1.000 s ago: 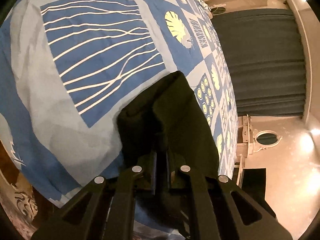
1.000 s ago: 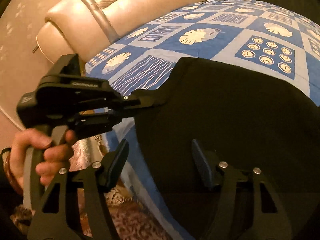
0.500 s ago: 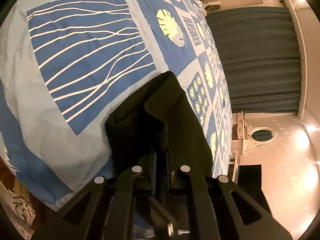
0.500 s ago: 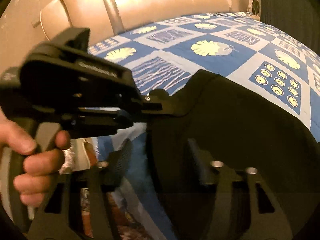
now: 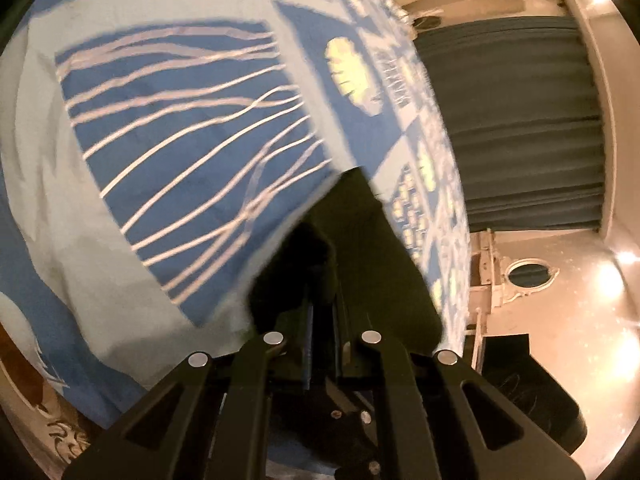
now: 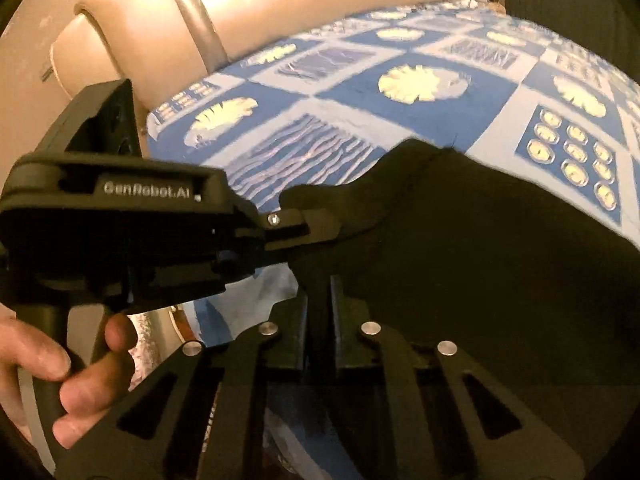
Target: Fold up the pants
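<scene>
The black pants (image 6: pixel 480 248) lie on the blue patterned bedspread (image 6: pixel 400 128). In the left wrist view my left gripper (image 5: pixel 322 312) is shut on a bunched edge of the pants (image 5: pixel 360 248), lifted a little off the bedspread (image 5: pixel 160 140). In the right wrist view my right gripper (image 6: pixel 320 296) is shut on the pants' near edge. The left gripper (image 6: pixel 304 228) also shows there, held by a hand, pinching the same edge just left of and above my right fingers.
A beige padded headboard (image 6: pixel 280 8) runs behind the bed. A dark curtain (image 5: pixel 520 120) and a white dresser with an oval mirror (image 5: pixel 528 272) stand beyond the bed's far side. Patterned carpet (image 5: pixel 60 436) lies below the bed's edge.
My right gripper was open around the pants' edge and has shut on it. The left gripper kept its grip and shifted slightly, moving closer to the right one.
</scene>
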